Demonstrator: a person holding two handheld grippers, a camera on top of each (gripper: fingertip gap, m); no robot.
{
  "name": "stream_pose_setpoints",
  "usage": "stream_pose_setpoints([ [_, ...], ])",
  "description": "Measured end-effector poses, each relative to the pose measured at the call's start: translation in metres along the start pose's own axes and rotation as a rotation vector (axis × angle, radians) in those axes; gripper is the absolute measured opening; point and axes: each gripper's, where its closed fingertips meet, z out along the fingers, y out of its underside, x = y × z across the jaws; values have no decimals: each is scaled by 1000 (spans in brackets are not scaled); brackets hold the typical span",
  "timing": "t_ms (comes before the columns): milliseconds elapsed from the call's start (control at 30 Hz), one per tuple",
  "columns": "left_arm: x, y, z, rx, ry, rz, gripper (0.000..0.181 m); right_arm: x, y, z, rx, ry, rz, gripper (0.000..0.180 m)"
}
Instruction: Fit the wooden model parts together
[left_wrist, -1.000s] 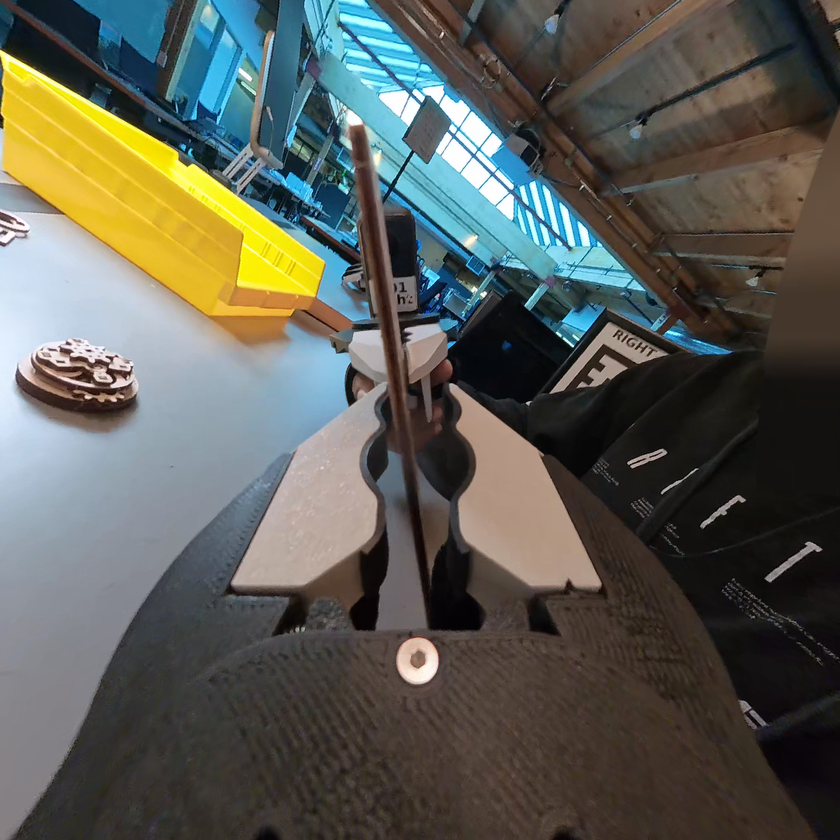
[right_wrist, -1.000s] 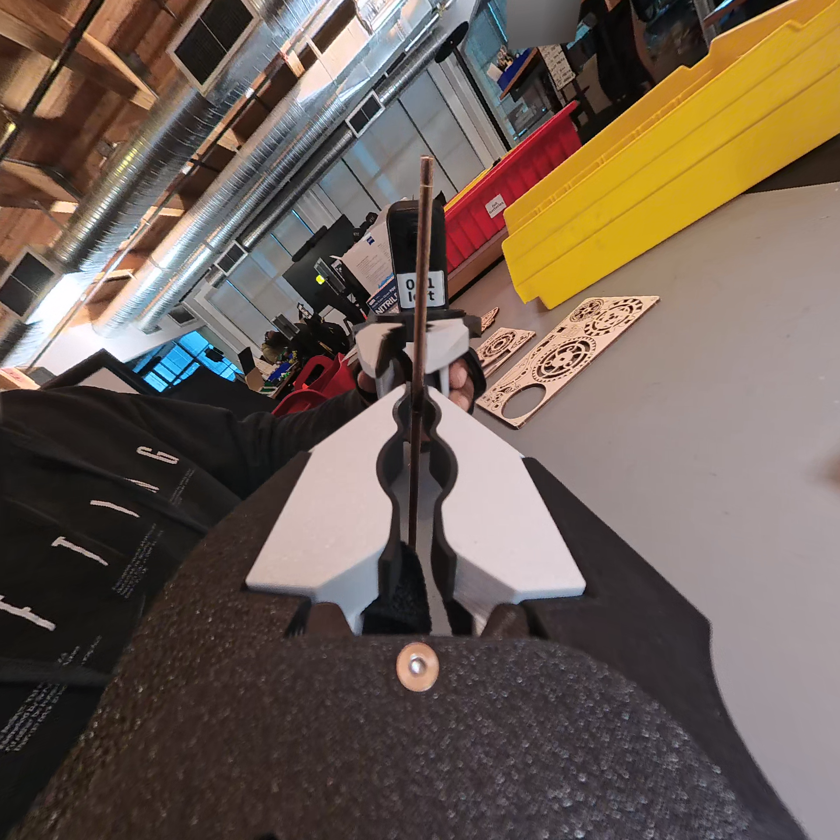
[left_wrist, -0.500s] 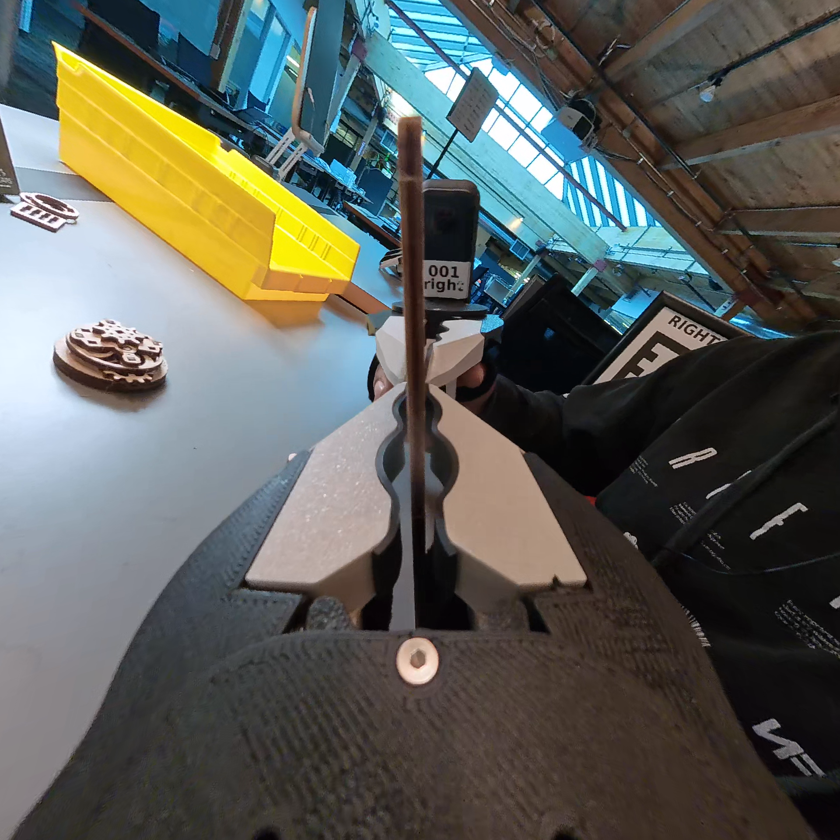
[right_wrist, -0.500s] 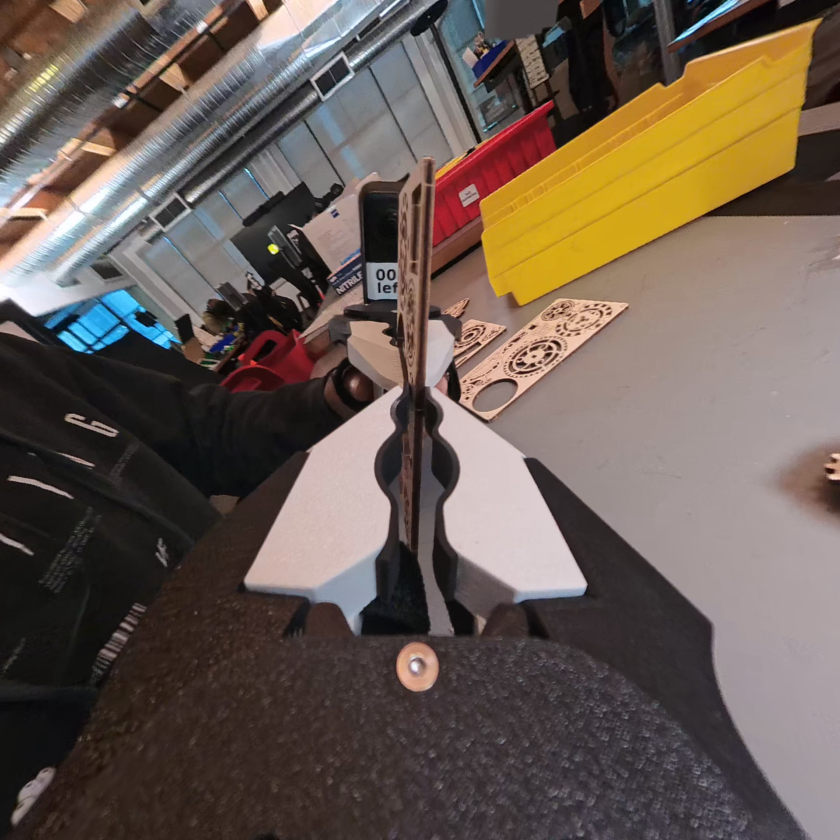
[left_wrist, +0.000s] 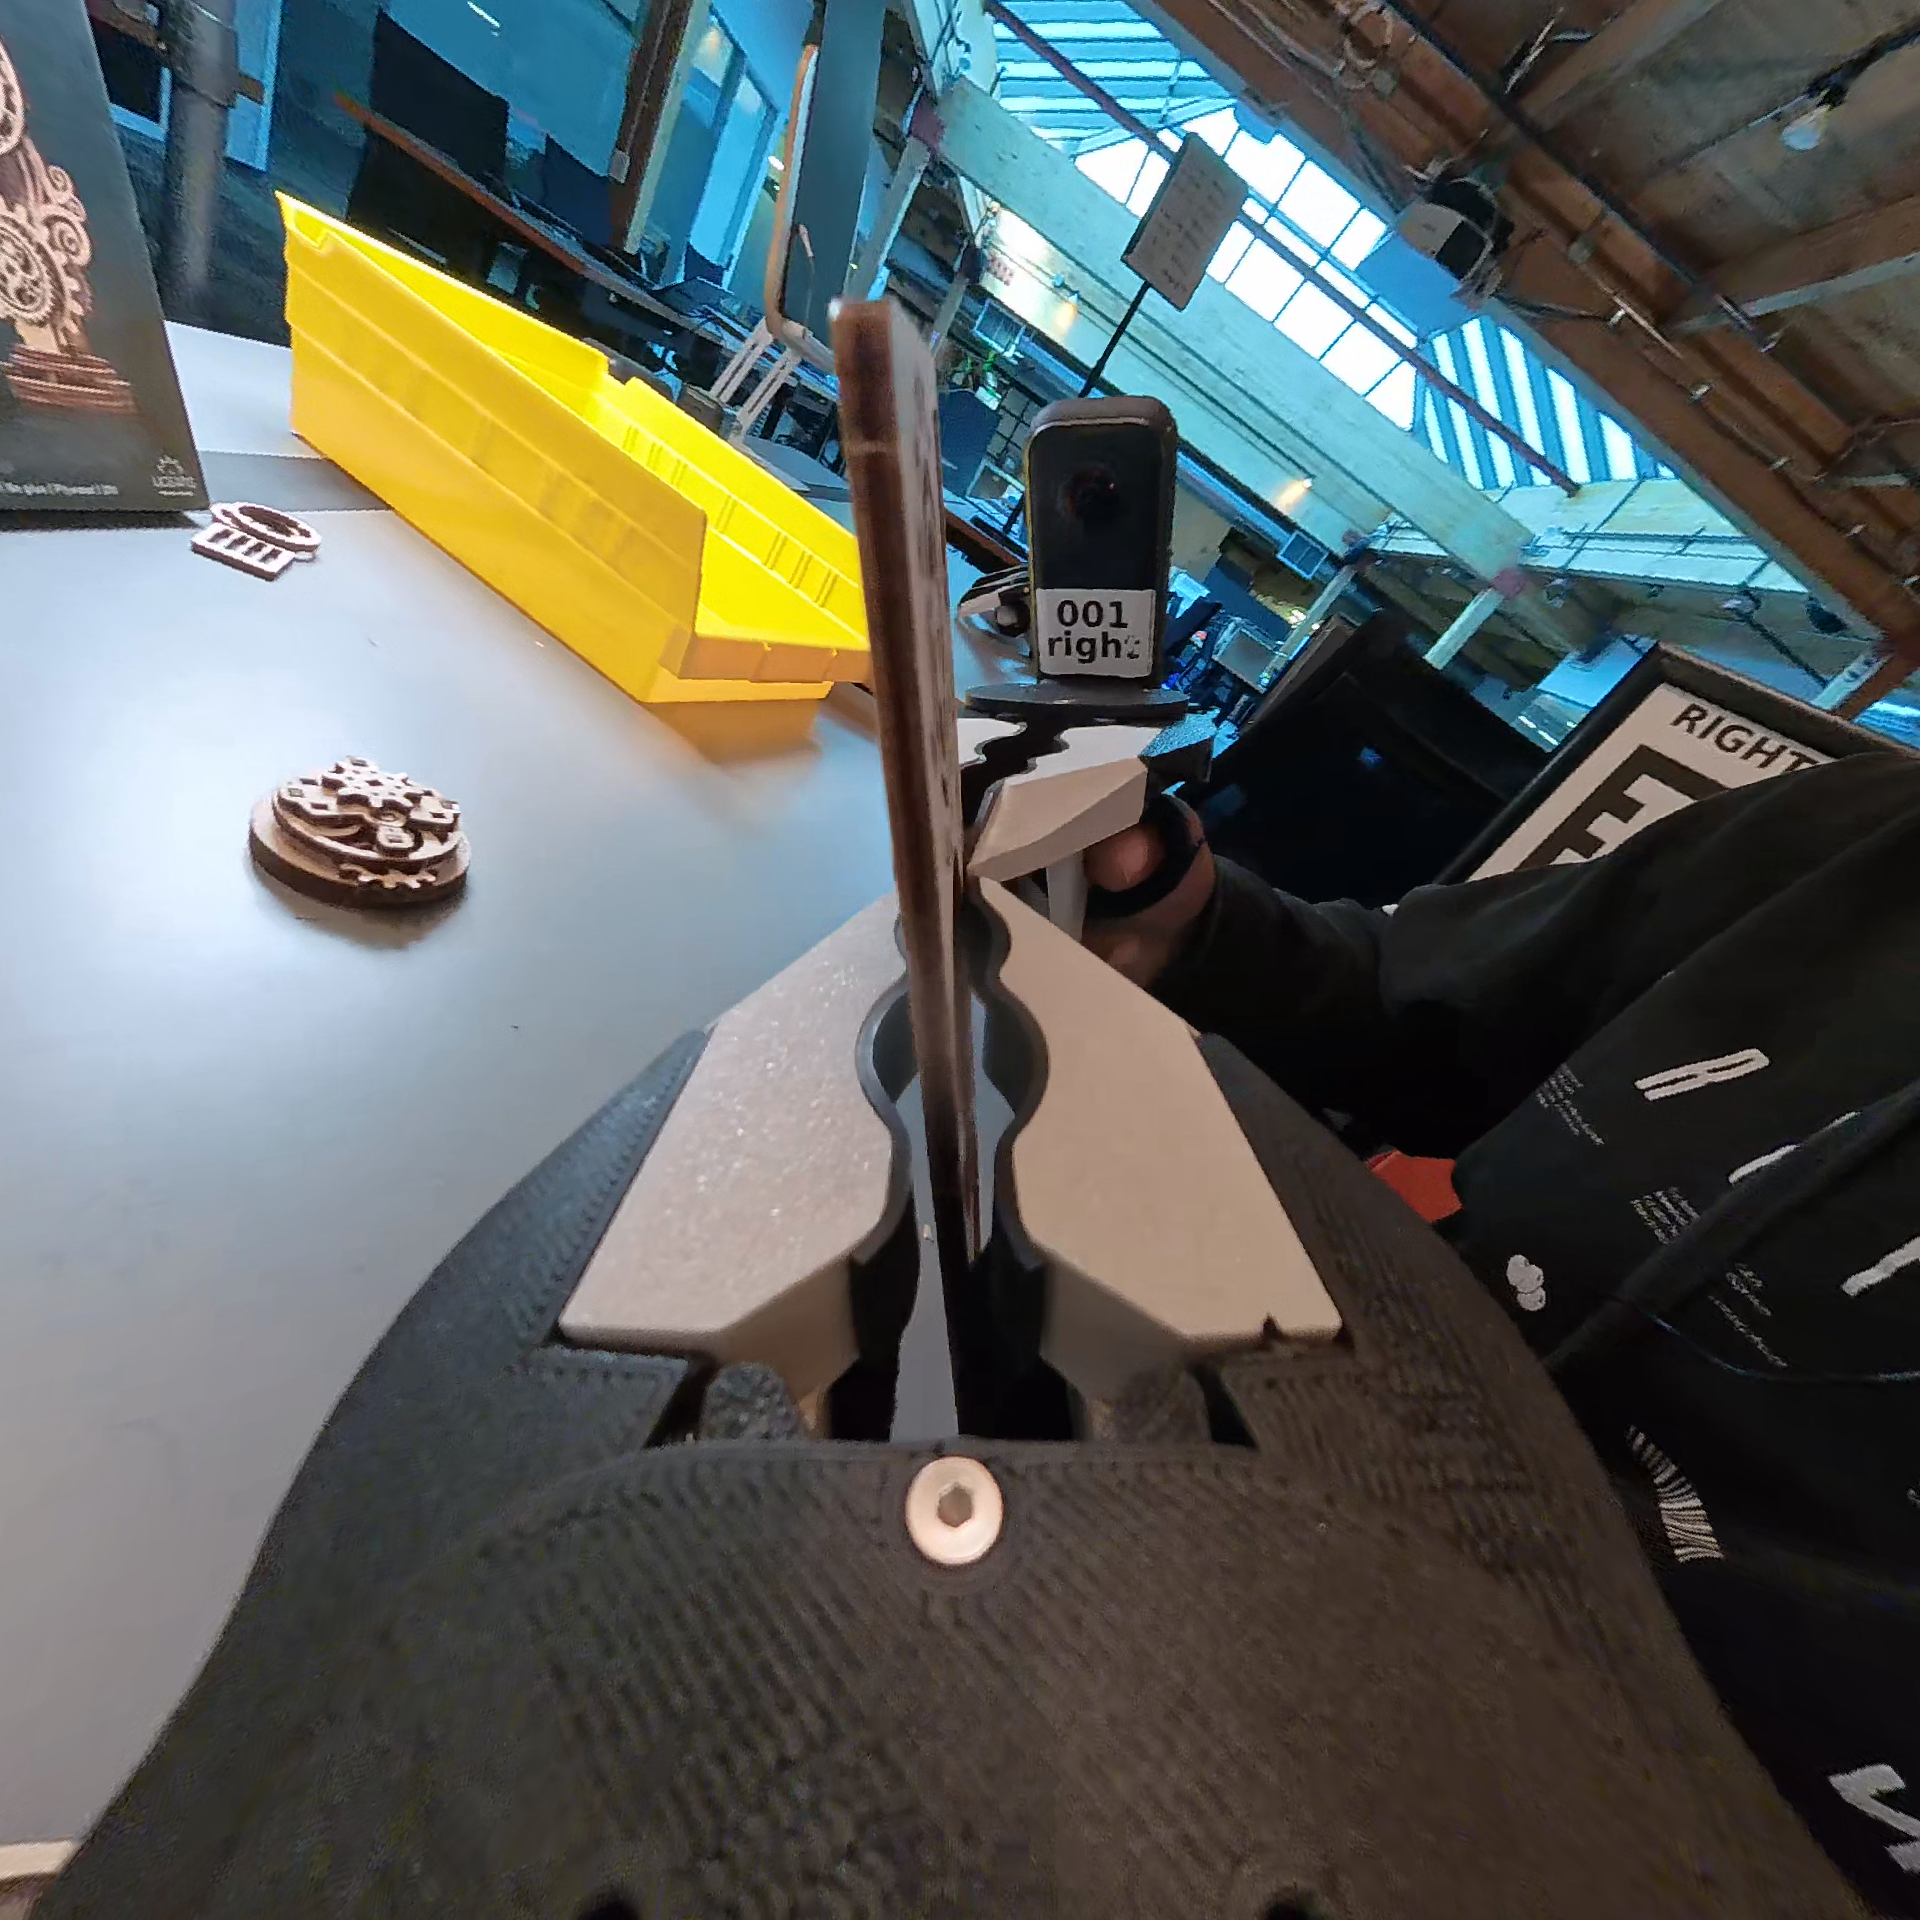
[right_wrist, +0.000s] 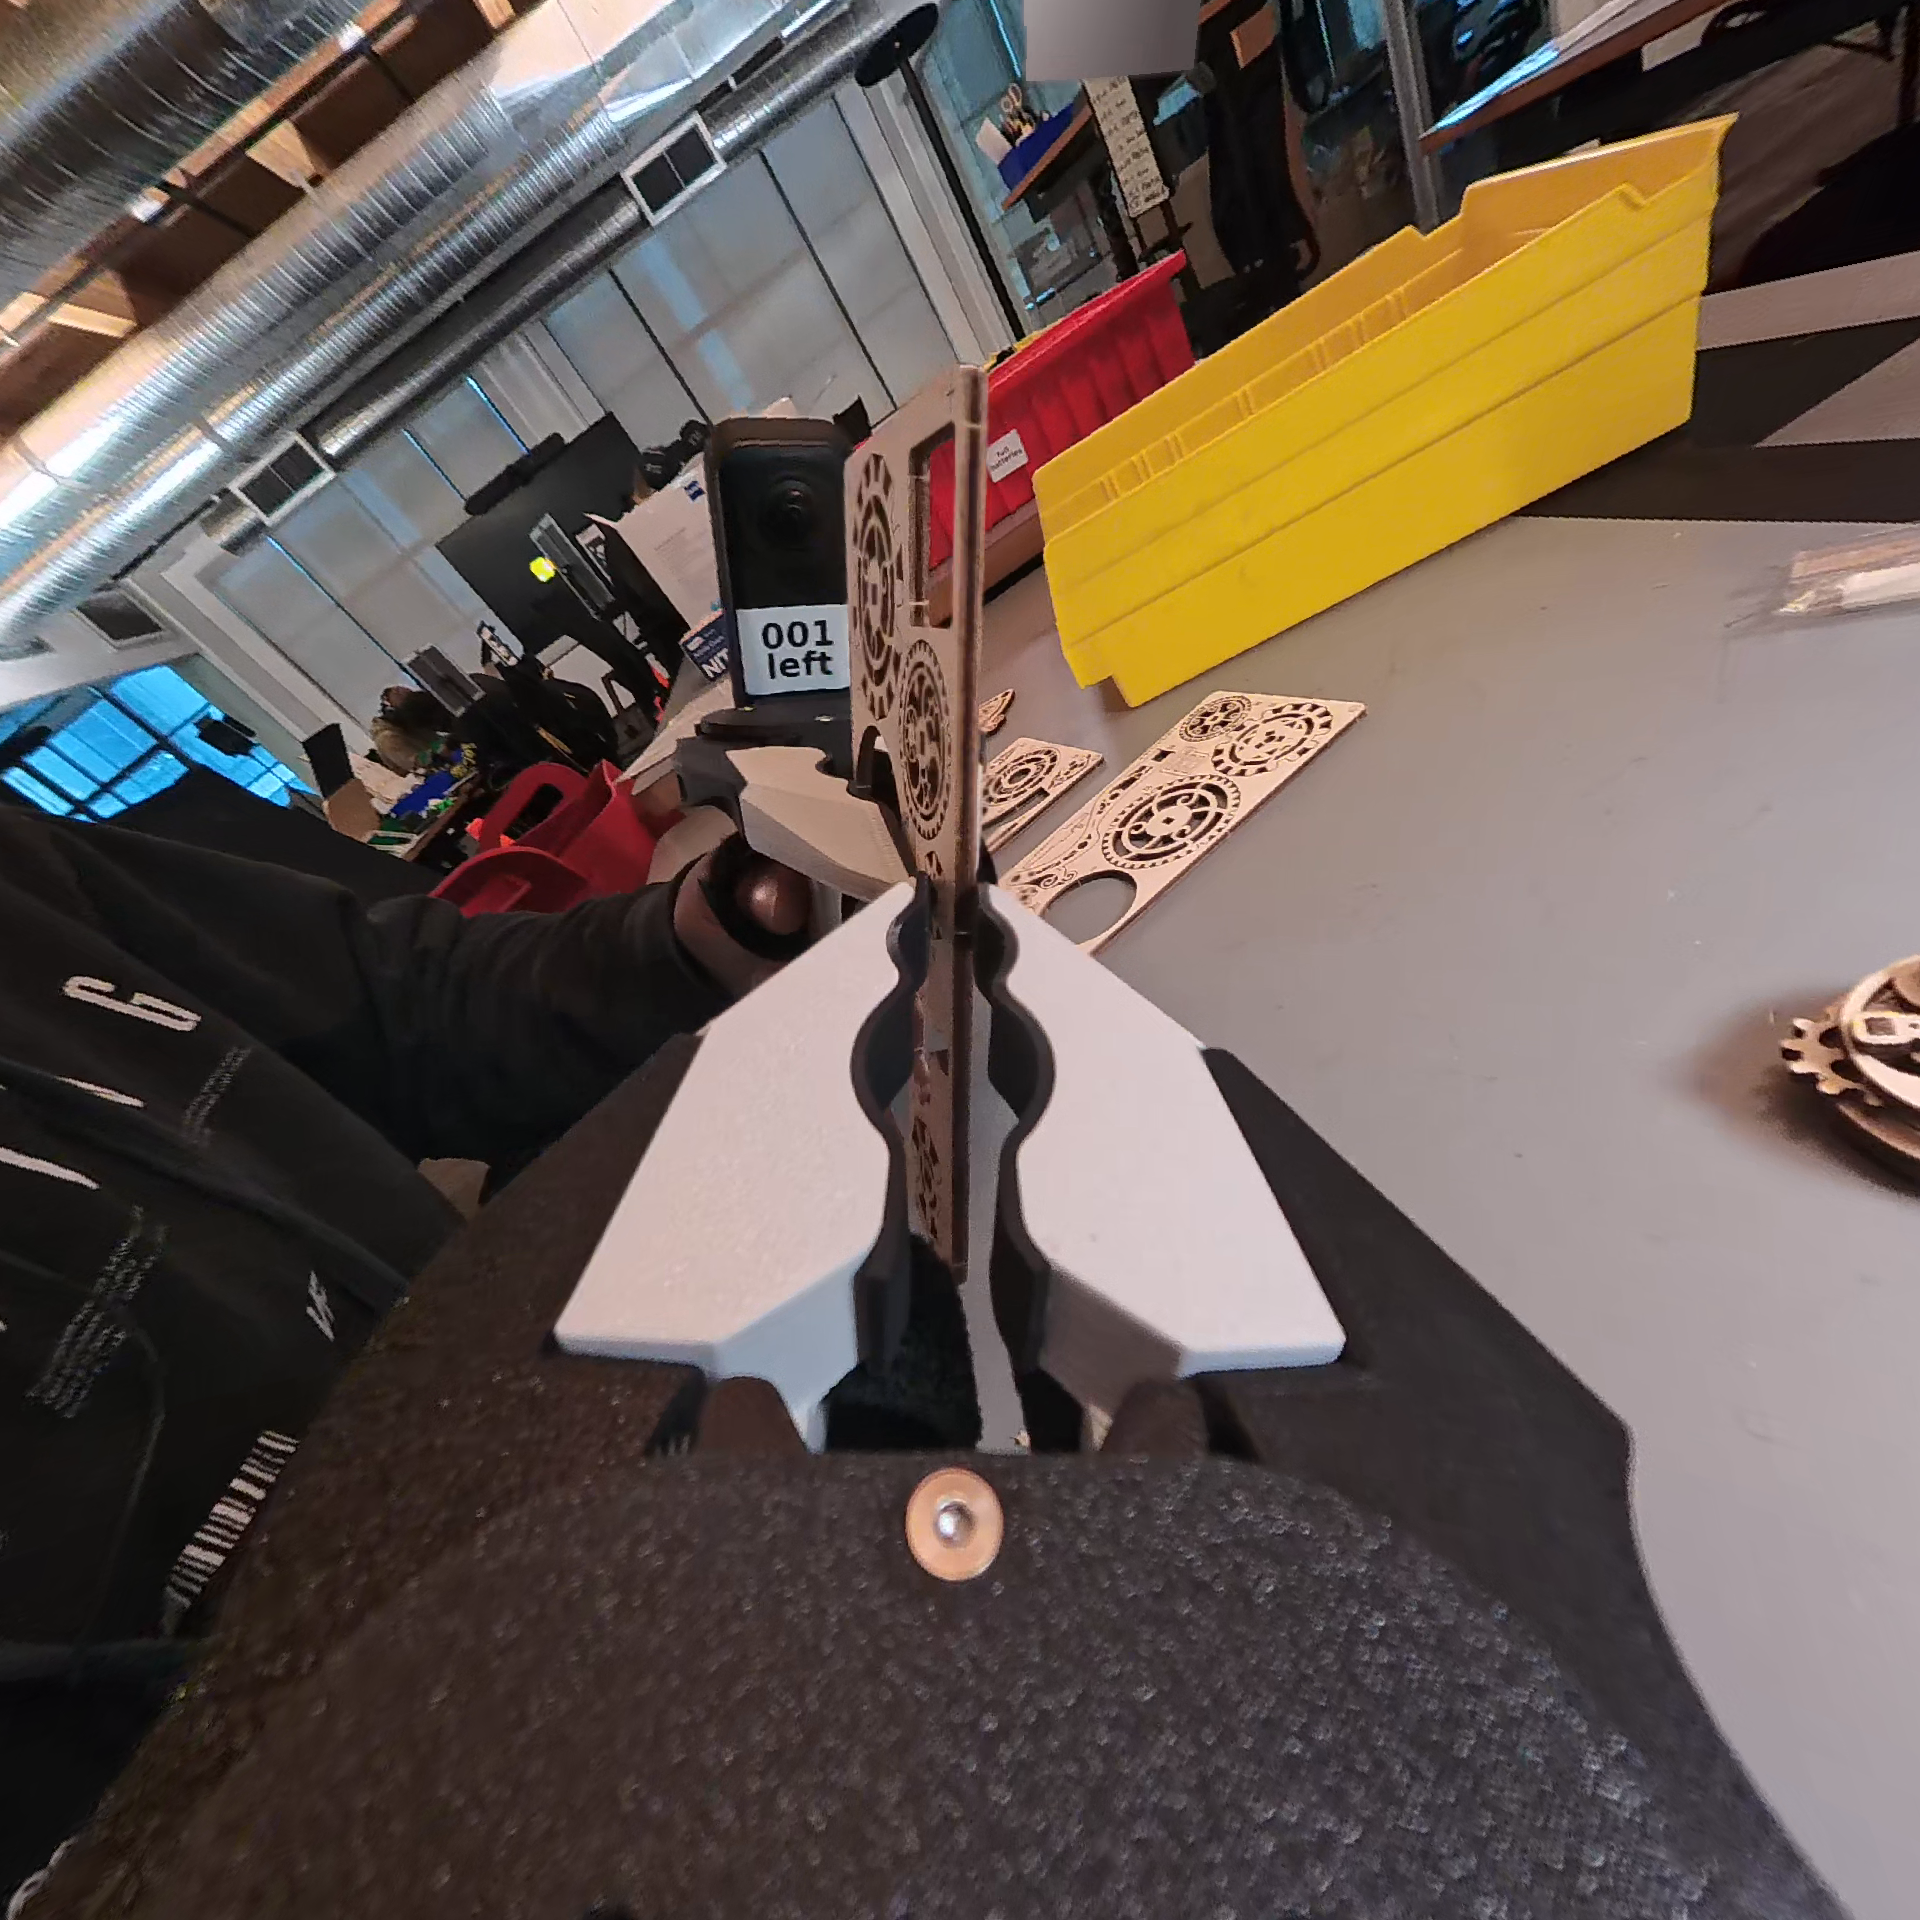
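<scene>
On the grey table (right_wrist: 1558, 1039), a yellow bin (right_wrist: 1371, 447) sits far right. The upright wooden sheet (right_wrist: 940, 665) stands between both grippers: left gripper (left_wrist: 940, 914) and right gripper (right_wrist: 951, 894) each clamp one edge. A gear assembly (left_wrist: 358, 831) lies flat, left, well apart.

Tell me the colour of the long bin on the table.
The bin is plain yellow, shown best in the right wrist view.
</scene>
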Motion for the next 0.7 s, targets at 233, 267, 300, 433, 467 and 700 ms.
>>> stream_pose_setpoints([
  [233,-8,7,1,-20,-48,-2,2,9,6,0,-29,79,-19,5],
  [267,-9,9,2,-22,-49,-17,2,10,8,0,-35,83,-9,5],
  [300,-11,11,3,-22,-52,-40,2,12,10,0,-42,86,9,5],
  [433,-19,21,6,-35,-63,-126,4,21,22,-3,-82,131,55,5],
  [467,-18,22,7,-31,-51,-148,4,21,22,-4,-80,118,87,5],
  [700,-17,15,11,19,25,-257,1,20,15,-8,-41,60,150,5],
])
